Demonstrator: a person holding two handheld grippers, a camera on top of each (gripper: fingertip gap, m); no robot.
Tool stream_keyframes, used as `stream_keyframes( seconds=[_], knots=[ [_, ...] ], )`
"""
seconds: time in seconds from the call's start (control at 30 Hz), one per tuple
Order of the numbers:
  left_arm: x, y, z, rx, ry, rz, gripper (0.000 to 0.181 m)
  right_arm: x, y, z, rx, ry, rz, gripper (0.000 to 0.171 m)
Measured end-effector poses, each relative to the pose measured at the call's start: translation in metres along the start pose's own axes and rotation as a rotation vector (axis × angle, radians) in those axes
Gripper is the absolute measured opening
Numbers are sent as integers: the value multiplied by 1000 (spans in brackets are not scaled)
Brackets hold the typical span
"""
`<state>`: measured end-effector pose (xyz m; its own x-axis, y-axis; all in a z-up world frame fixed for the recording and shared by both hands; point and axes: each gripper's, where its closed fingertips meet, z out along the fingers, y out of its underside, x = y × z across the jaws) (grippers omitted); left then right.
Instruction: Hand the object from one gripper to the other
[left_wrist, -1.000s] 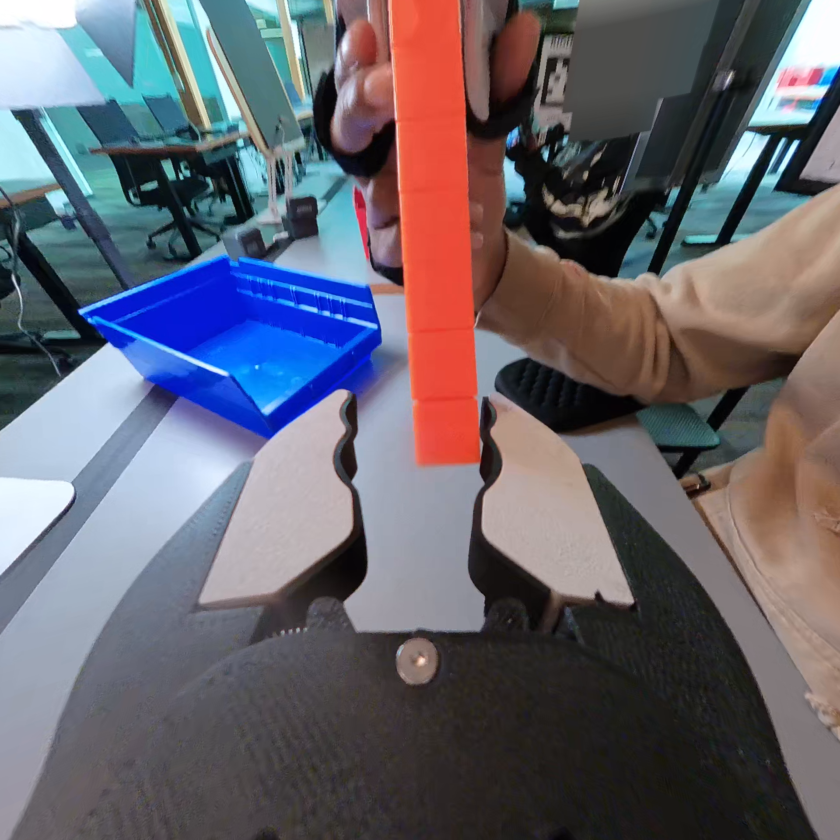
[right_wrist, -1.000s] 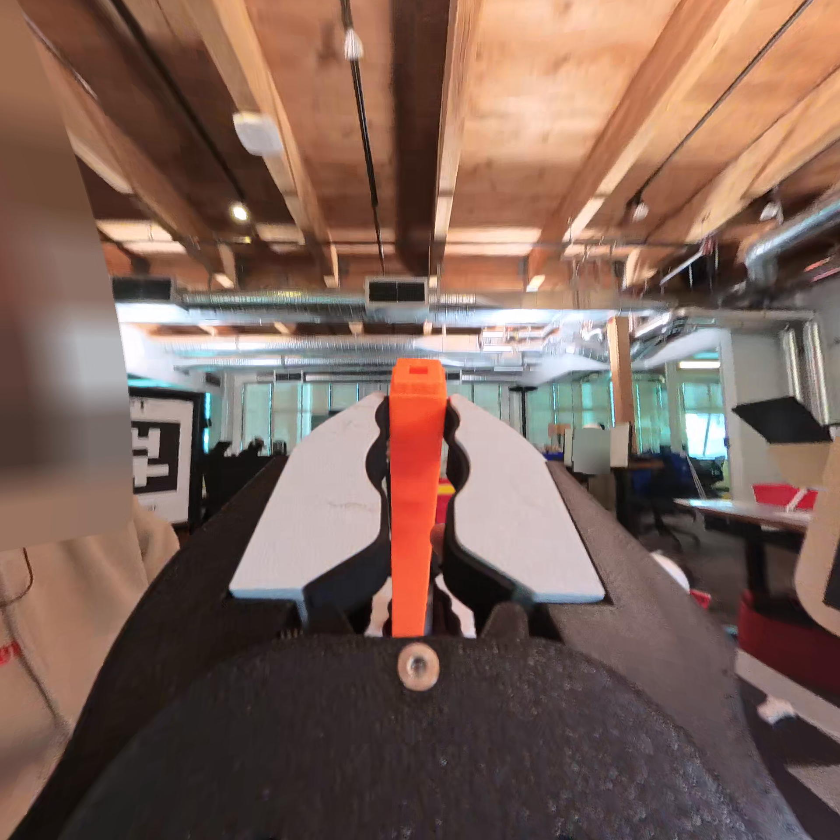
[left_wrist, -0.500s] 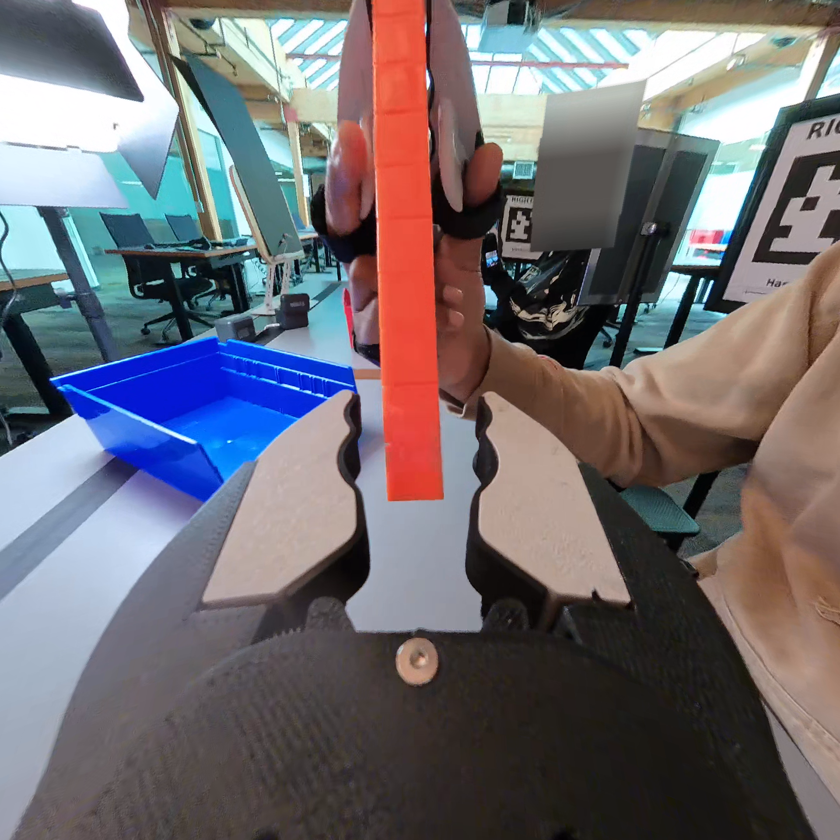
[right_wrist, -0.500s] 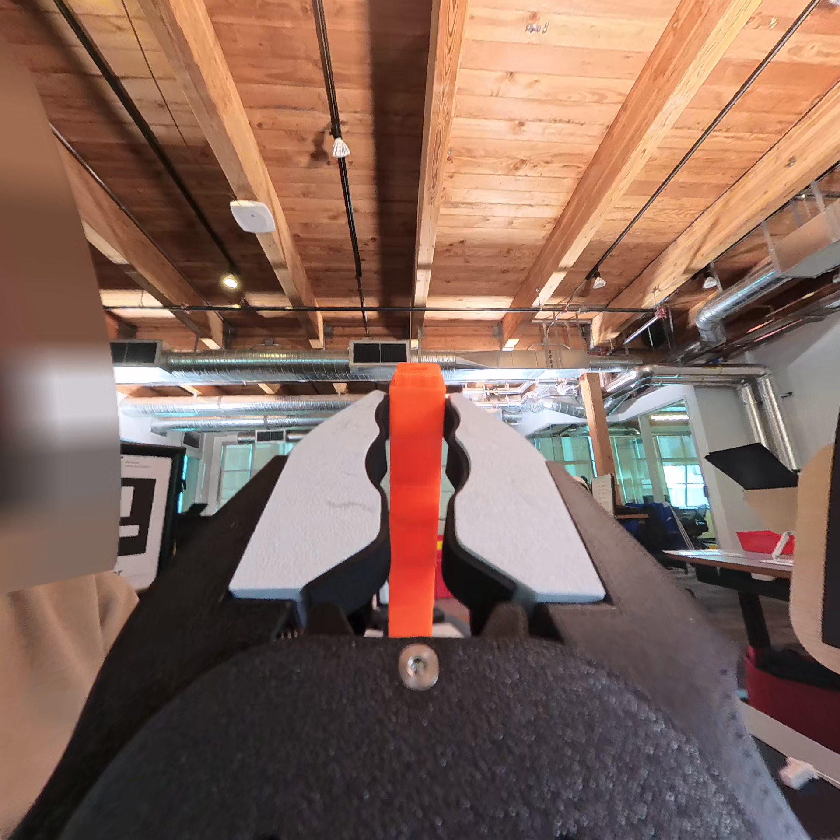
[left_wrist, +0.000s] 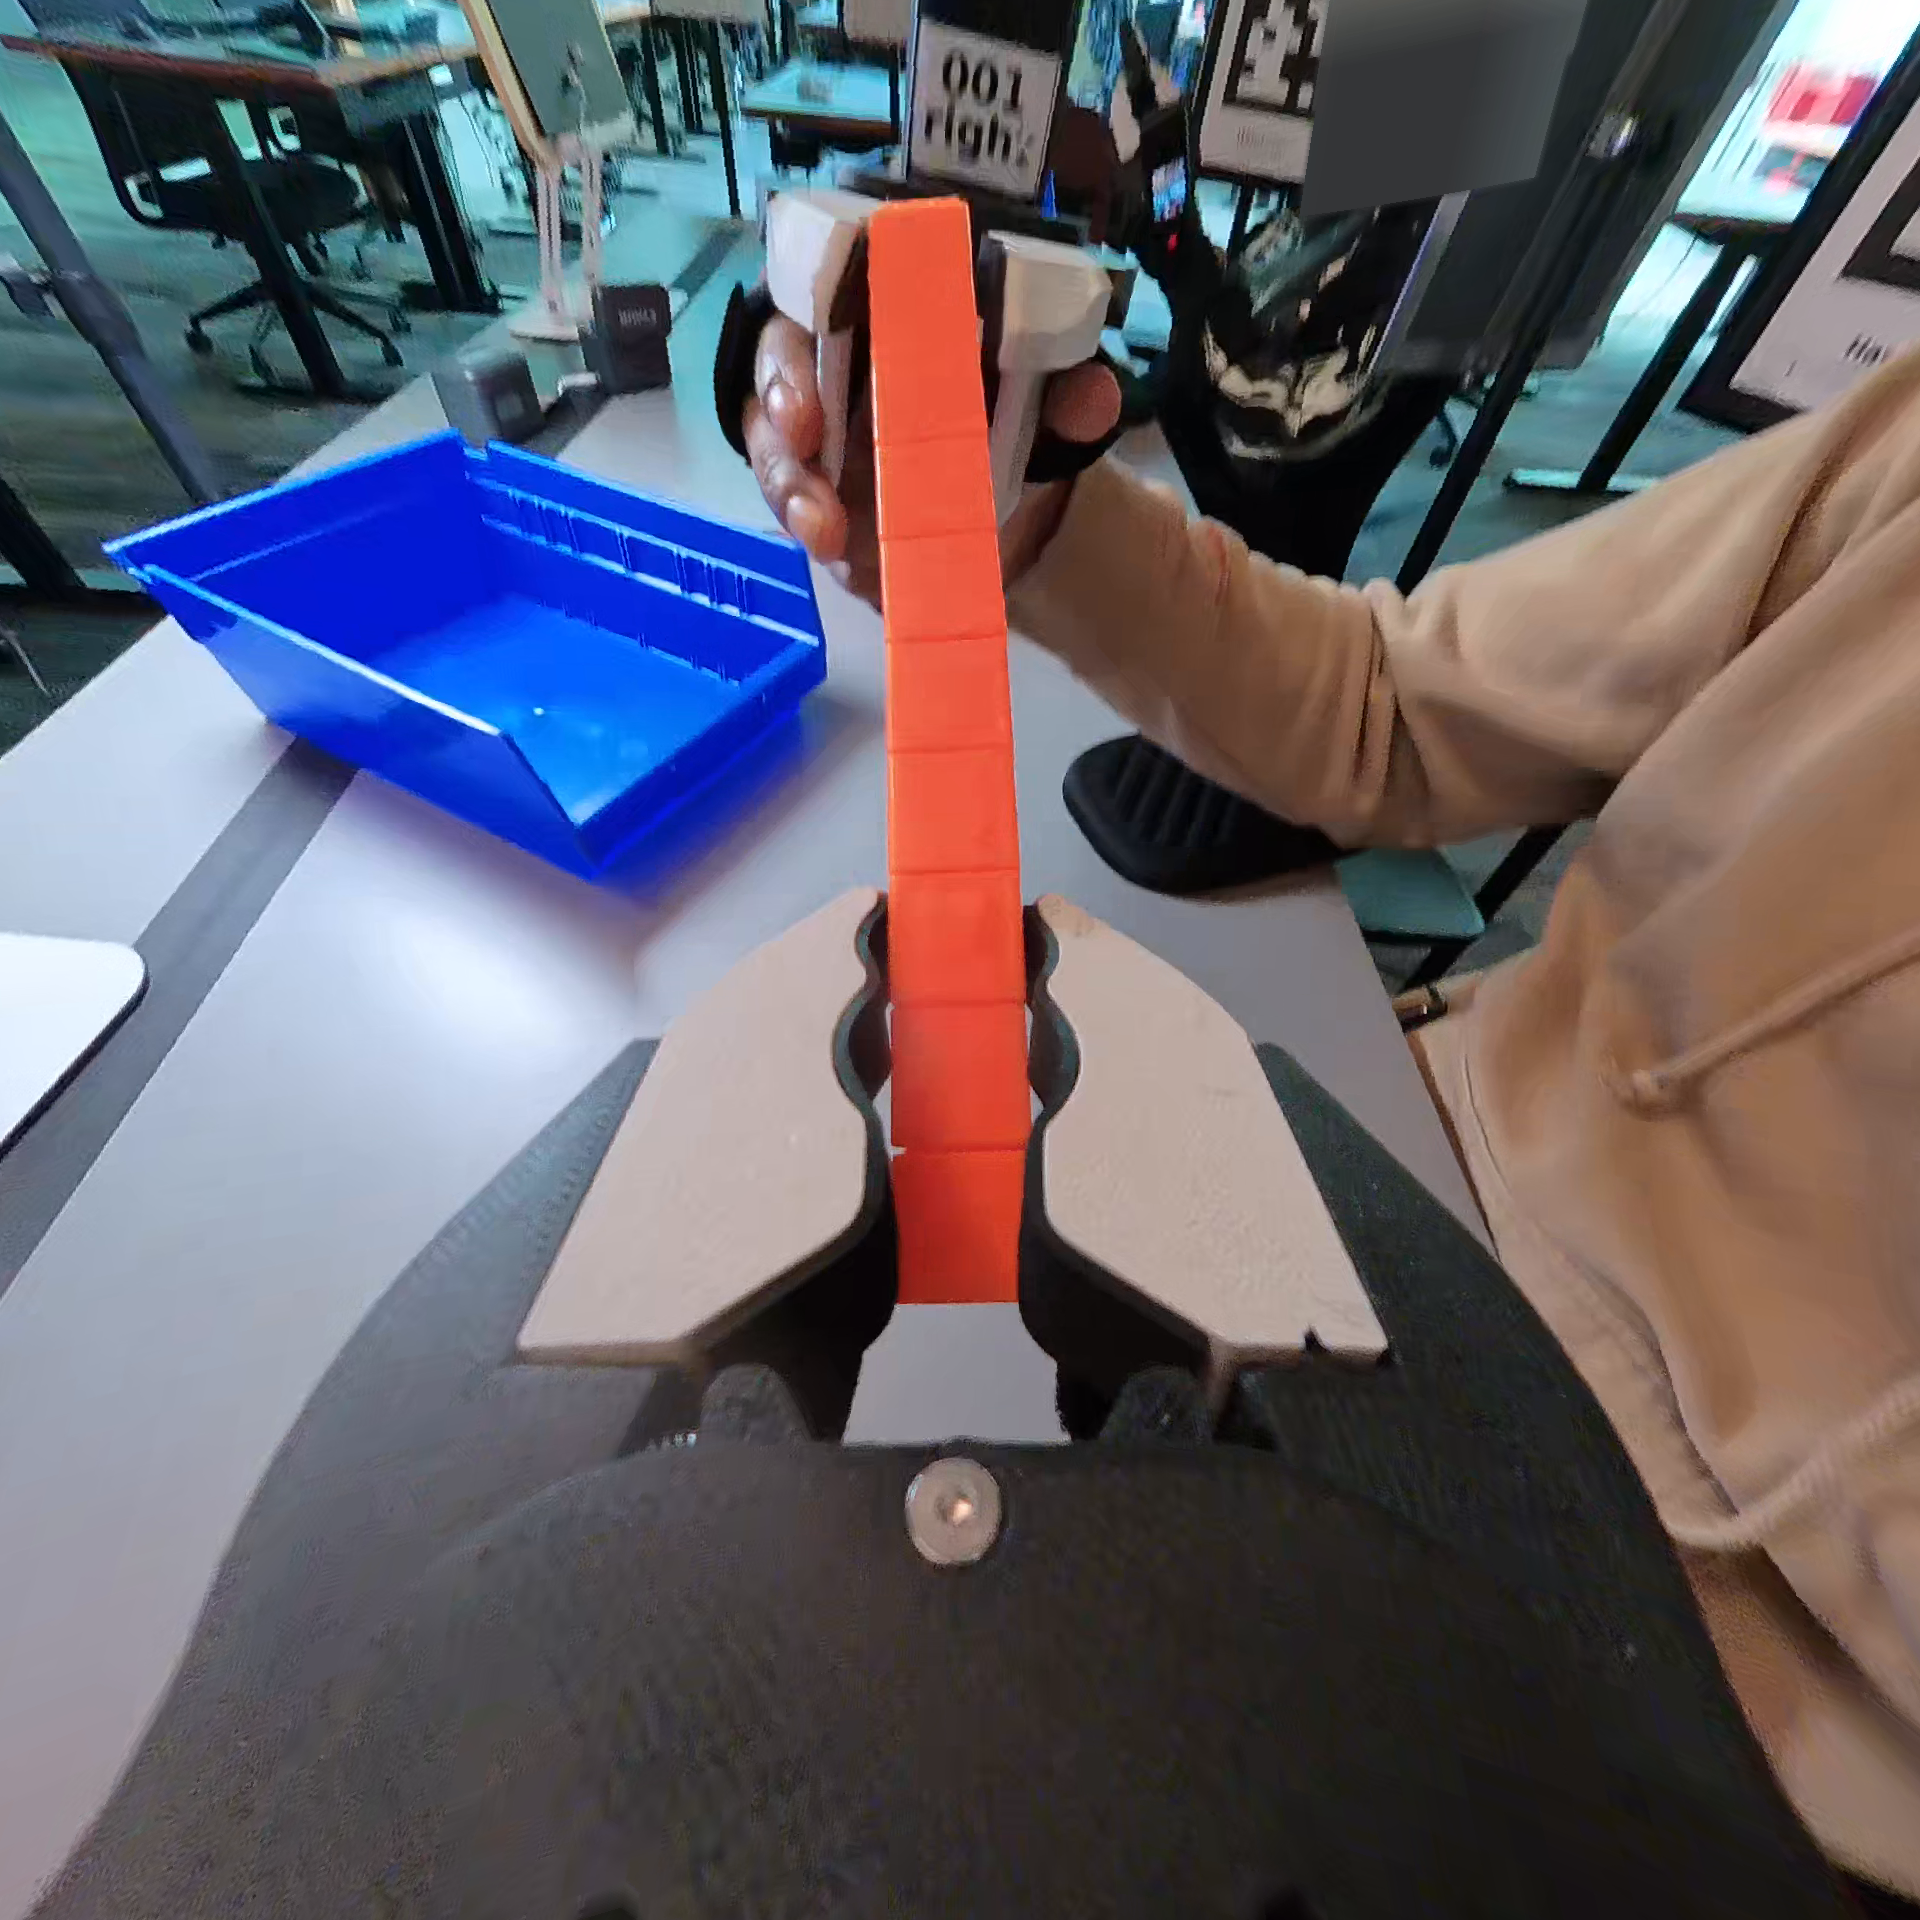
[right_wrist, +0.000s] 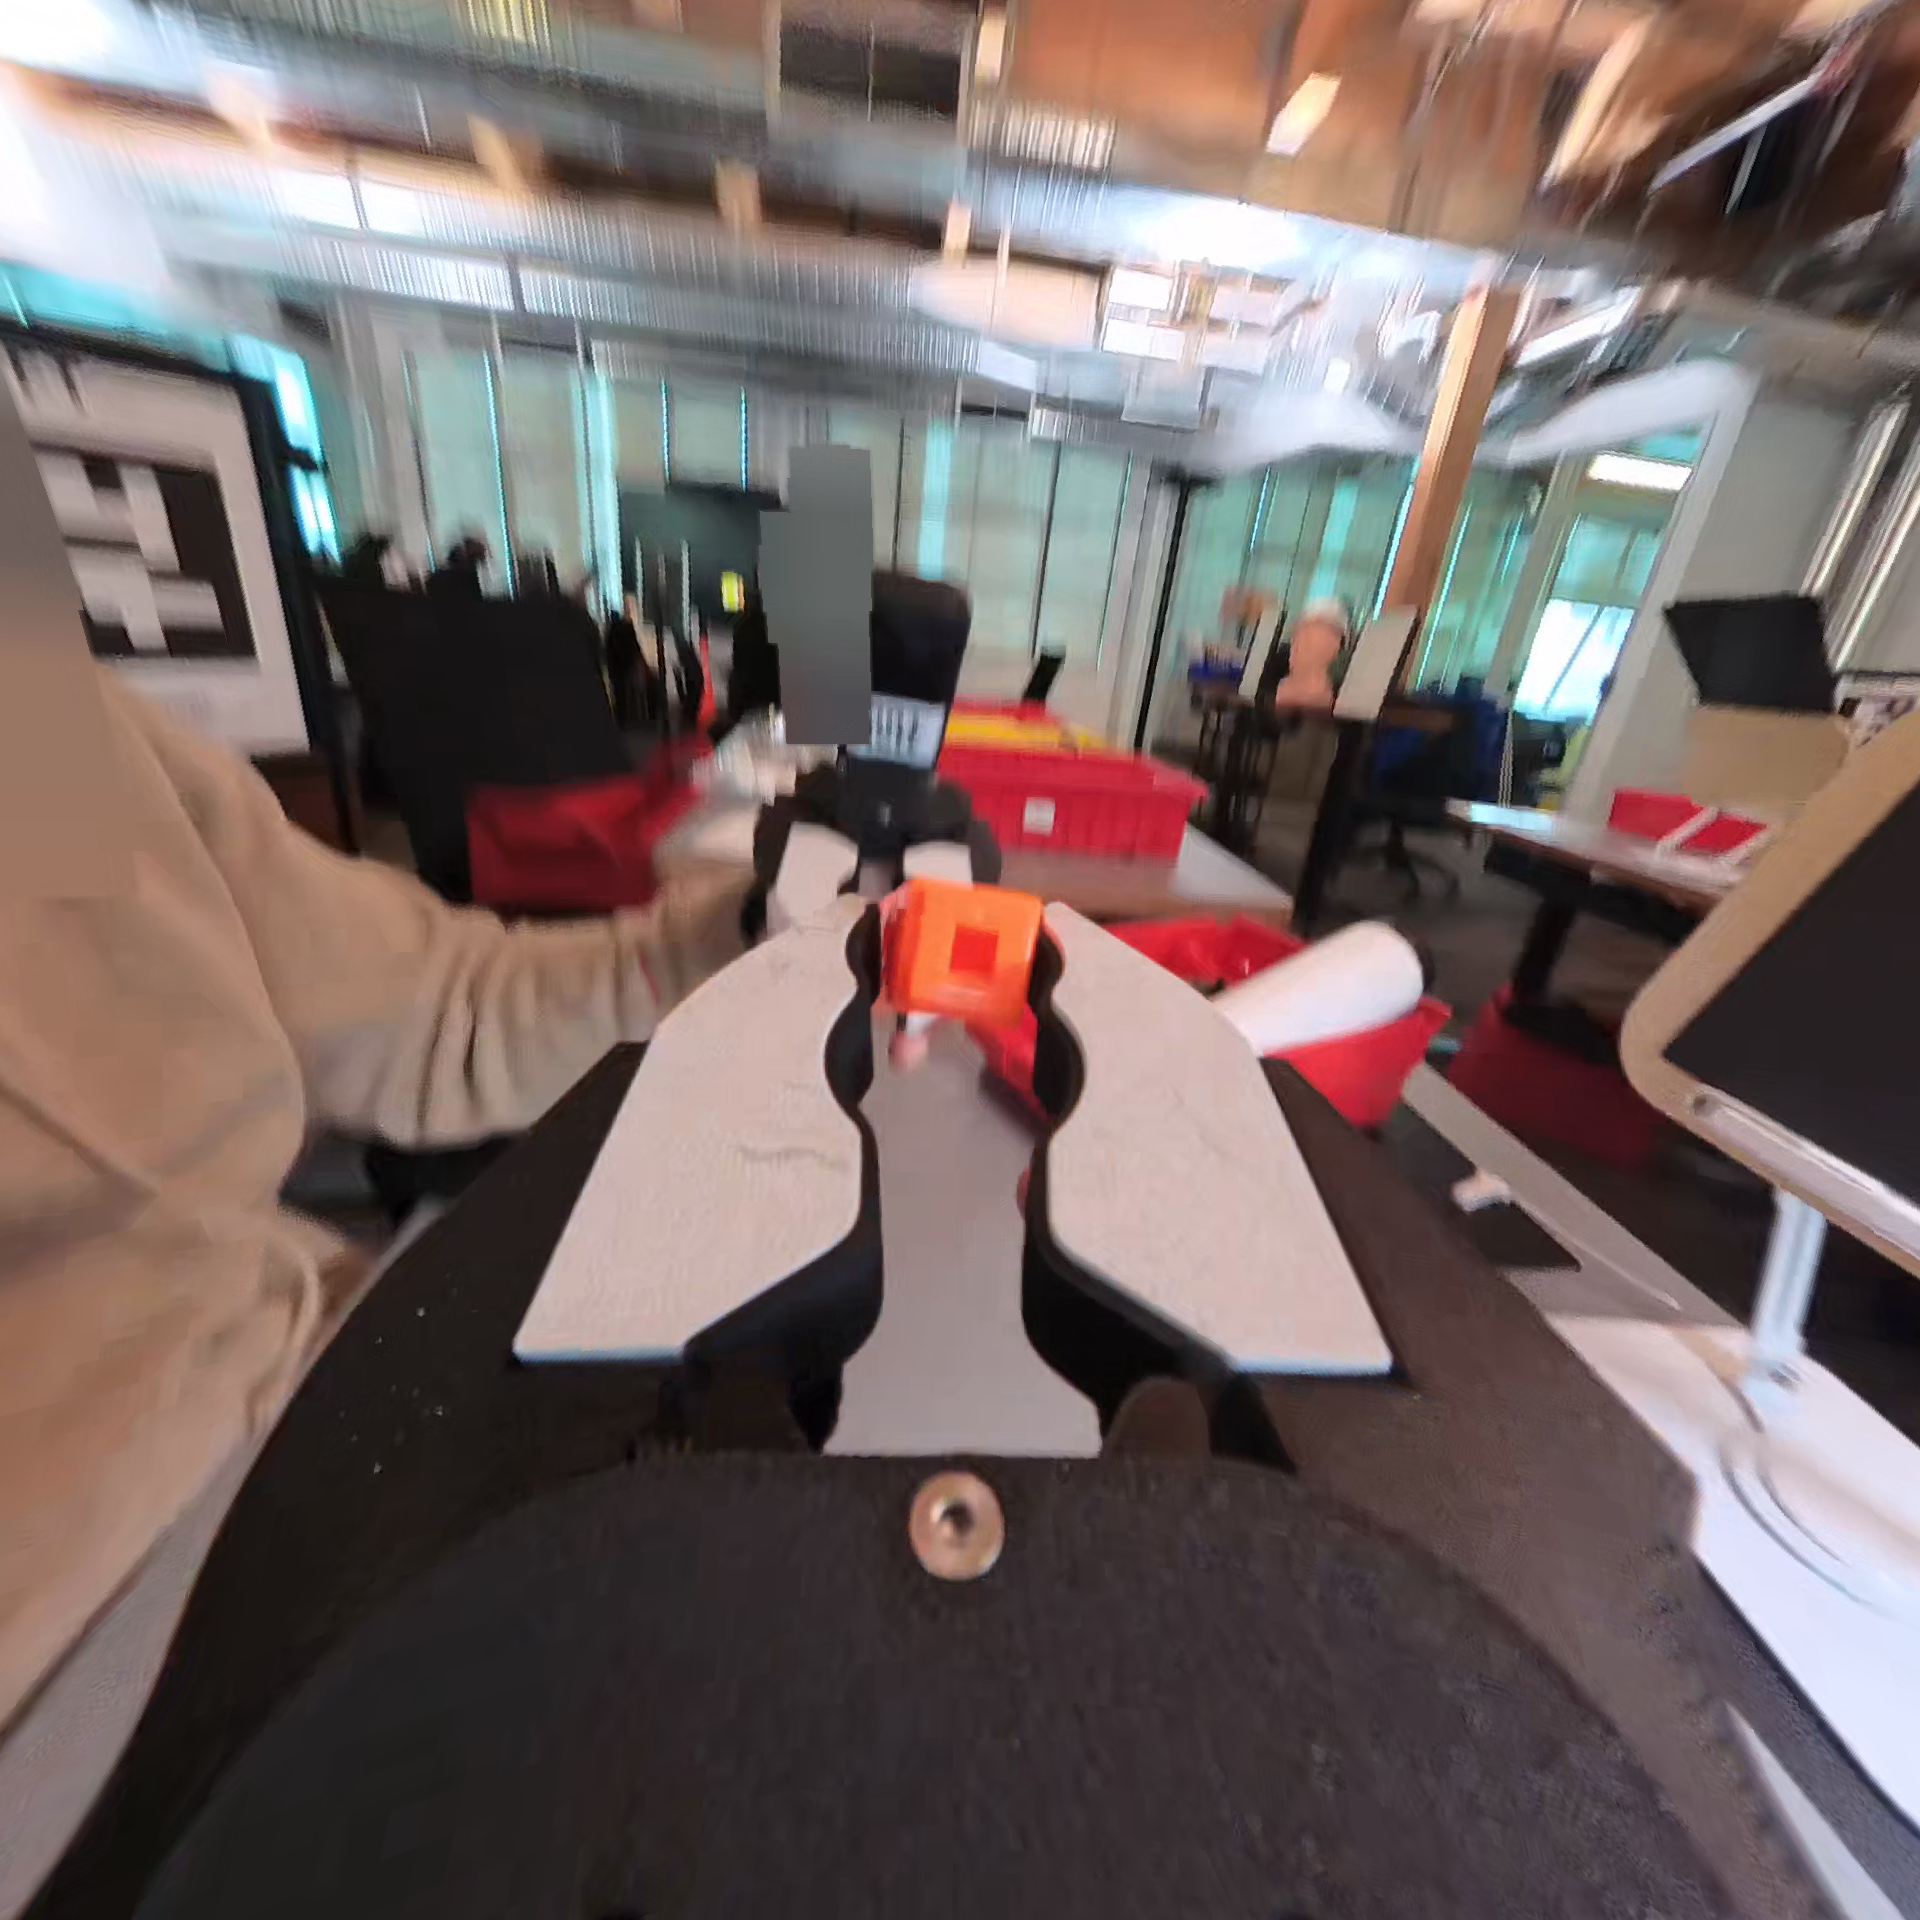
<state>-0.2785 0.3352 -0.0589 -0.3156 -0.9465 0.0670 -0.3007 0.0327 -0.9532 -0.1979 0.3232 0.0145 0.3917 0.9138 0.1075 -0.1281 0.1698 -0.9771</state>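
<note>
Tool (left_wrist: 956, 935) near blue bin (left_wrist: 488, 644)

Behind the top end of the orange bar (left_wrist: 951, 665) a white sign (left_wrist: 971, 109) carries large dark digits and a word, and just right of it a second white sign (left_wrist: 1252, 94) bears a black square-pattern code with a small line of print below. Left of the bar's top, a small dark box (left_wrist: 636, 317) on the table shows faint print too small to read. In the blurred right wrist view, the patterned board (right_wrist: 135, 530) and the white label on the red crate (right_wrist: 1039, 816) behind the bar cannot be read.
</note>
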Motion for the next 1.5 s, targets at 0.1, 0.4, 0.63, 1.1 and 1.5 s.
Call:
stream_keyframes(
  seconds=[0.1,0.4,0.63,1.1,1.5],
  knots=[
    [1,12,-5,-90,-9,30,23,-11,21,7,-161,-36,-28,28],
    [2,26,-4,-189,-27,87,22,-25,45,13,-302,-112,2,23],
    [-4,27,-4,-163,-22,72,23,-17,54,9,-351,-91,-5,24],
    [-55,-46,-70,316,-436,89,47,68,7,-91,-401,475,-183,23],
    [-78,-36,-66,304,-578,127,36,203,169,-229,-991,1293,-75,24]
  ],
)
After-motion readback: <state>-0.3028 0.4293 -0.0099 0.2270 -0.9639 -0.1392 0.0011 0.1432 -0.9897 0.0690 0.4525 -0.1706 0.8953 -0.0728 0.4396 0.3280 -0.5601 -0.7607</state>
